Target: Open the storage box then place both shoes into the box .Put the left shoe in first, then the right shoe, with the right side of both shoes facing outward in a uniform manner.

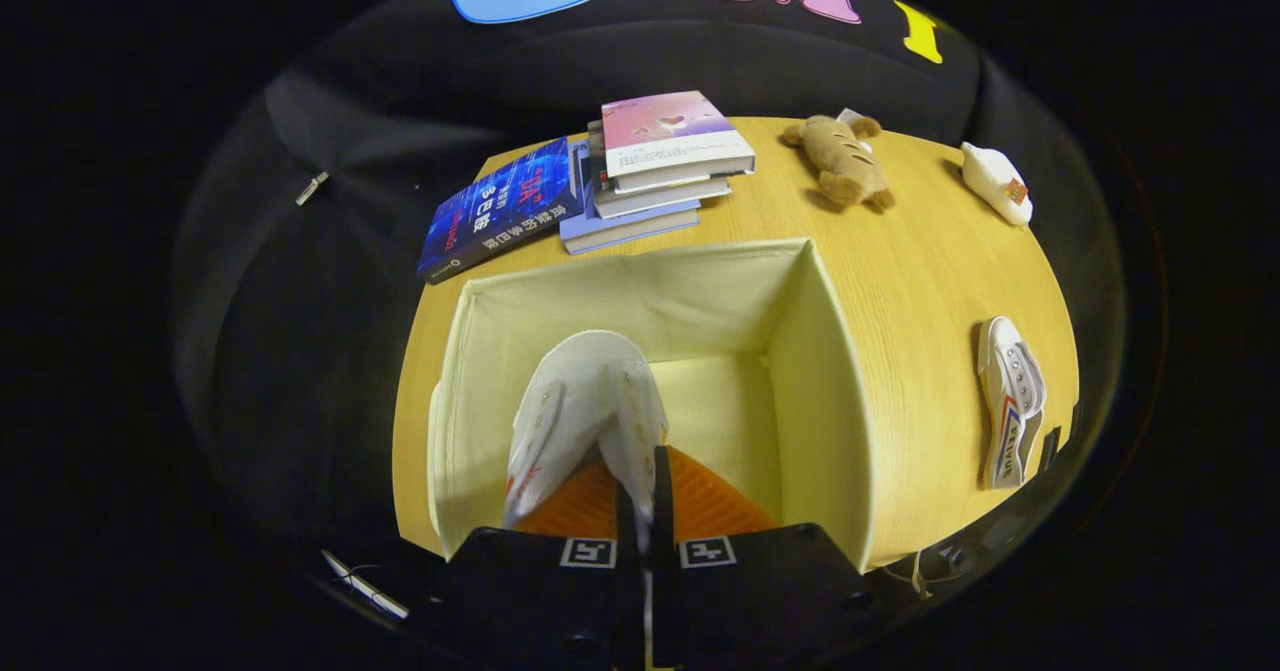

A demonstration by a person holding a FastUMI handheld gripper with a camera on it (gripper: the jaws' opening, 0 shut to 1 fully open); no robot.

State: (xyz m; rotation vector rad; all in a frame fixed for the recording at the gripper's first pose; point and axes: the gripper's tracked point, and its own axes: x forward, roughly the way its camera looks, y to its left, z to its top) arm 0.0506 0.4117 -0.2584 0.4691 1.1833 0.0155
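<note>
A: Where are the tongs (640, 491) right now?

B: Above the open cream fabric storage box (500, 351), which sits on the light wooden table (930, 281). The two fingers (628, 511) are pressed close together, pinching the edge of a white canvas shoe (585, 401).

A: Both fingers on it?

B: Yes, the shoe's rim is caught between them, and the shoe hangs over the inside of the box, its rounded end pointing away from the fingers toward the far wall.

A: Is it touching the bottom of the box?

B: I cannot tell; it sits within the box's outline, nearer the left wall than the right.

A: And the other shoe?

B: A second white canvas shoe with red and blue side stripes (1010, 401) lies on the table to the right of the box, well apart from it.

A: Anything else on the table?

B: Beyond the box, a stack of books with a pink-covered one on top (655, 166), a dark blue book (500, 209) just beside the stack, a brown plush toy (840, 161), and a small white plush toy (995, 183) near the far right corner.
</note>
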